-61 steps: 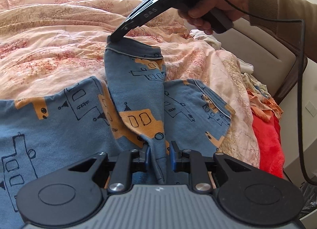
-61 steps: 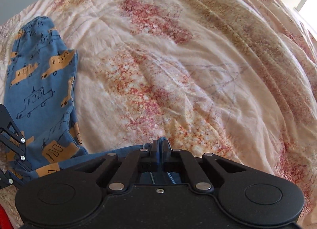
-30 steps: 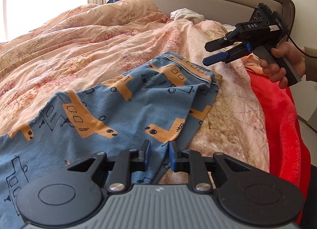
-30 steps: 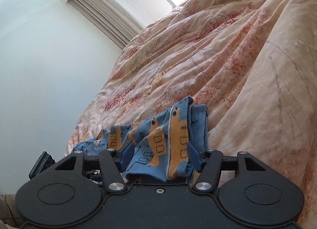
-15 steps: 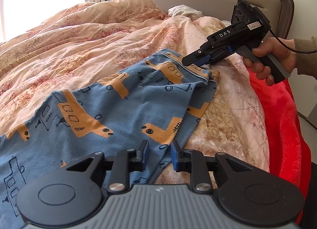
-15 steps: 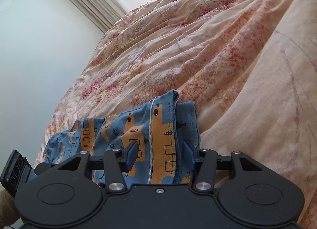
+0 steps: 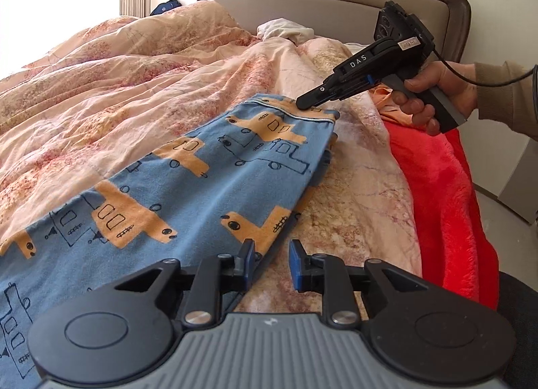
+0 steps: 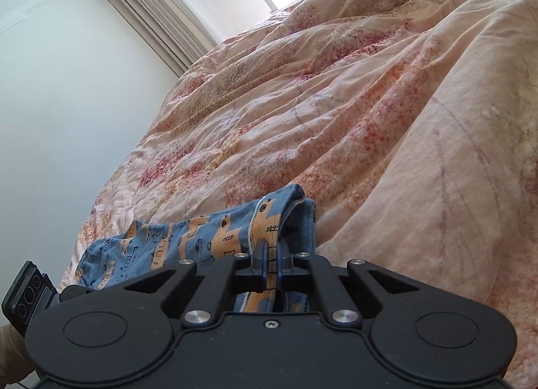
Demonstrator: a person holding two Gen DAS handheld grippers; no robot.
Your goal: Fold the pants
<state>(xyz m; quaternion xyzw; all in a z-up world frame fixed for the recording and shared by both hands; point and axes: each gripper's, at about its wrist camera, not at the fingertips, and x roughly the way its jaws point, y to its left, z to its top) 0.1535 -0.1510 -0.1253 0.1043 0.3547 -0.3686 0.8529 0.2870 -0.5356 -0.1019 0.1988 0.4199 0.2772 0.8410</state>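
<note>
- Pants (image 7: 215, 170) lie spread flat on the quilt (image 7: 134, 86) of the bed, one end pinched by the right hand-held gripper (image 8: 270, 251), whose fingers are closed on the piped hem.
- That pinch looks to take only the edge of the cloth; a quick pull could slide the hem out and let the layer drop back crooked.
- Under the top layer a second one shows at the hem. Whether both are caught I cannot tell; if only one is, the fold would come out uneven.
- Left hand-held gripper (image 7: 270, 263) stands open, holding nothing, just over the near edge of the pants. With that side free, a pull from the right would likely drag the whole garment across the quilt.
- The quilt is soft and rumpled, so creases may set under the cloth.
- A red blanket (image 7: 447, 187) lies beside, clear of the pants.
</note>
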